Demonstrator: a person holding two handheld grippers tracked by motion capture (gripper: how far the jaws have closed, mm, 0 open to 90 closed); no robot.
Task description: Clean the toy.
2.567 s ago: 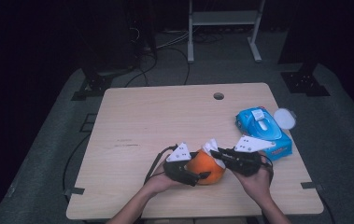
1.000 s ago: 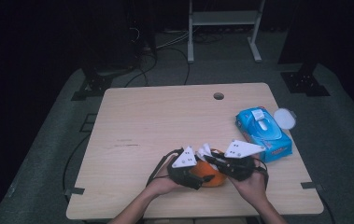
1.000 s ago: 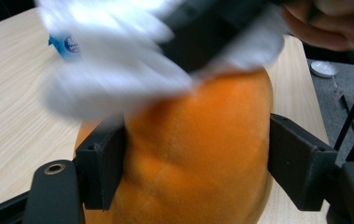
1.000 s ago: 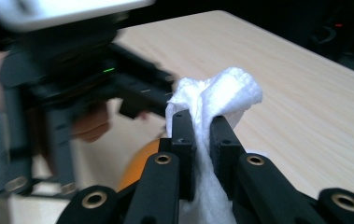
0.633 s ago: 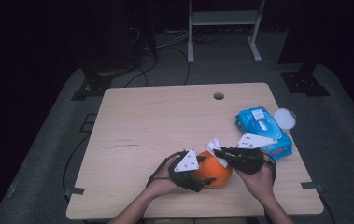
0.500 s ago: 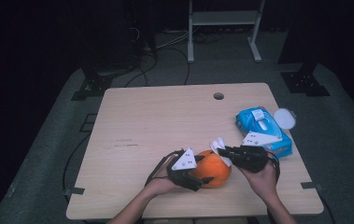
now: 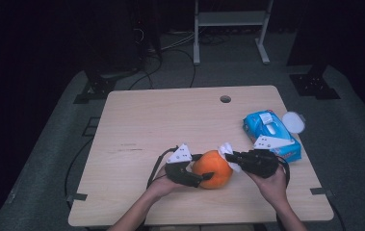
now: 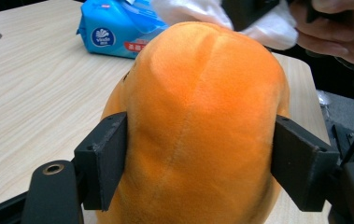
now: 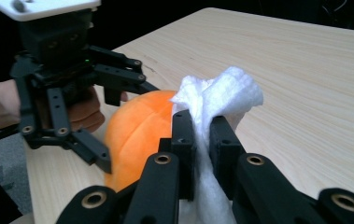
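high view puts the orange plush fruit (image 7: 212, 168) near the front edge of the wooden table (image 7: 170, 125), sitting between the two hands, with the blue wipes pack (image 7: 270, 136) off toward the right edge and well apart from it. the left gripper (image 7: 189, 174) clamps the fruit from its left side, and the right gripper (image 7: 233, 156) meets it at the upper right with a white wipe (image 7: 227, 150) touching the orange surface. the left gripper view adds what the overhead cannot: each black jaw presses into one flank of the fruit (image 8: 202, 121), a seam runs down its middle, and the fruit's long axis heads away from the camera toward the wipes pack (image 8: 118, 28), rounded end farthest off. its jaws have just been opening a little, yet the pads are in contact with the plush on both sides. the right gripper view shows that gripper (image 9: 201, 140) nearly closed, its jaws pinching the wipe (image 9: 216, 102), which bunches above the tips just beside the fruit (image 9: 137, 135); the left gripper (image 9: 111, 130) sits beyond it.
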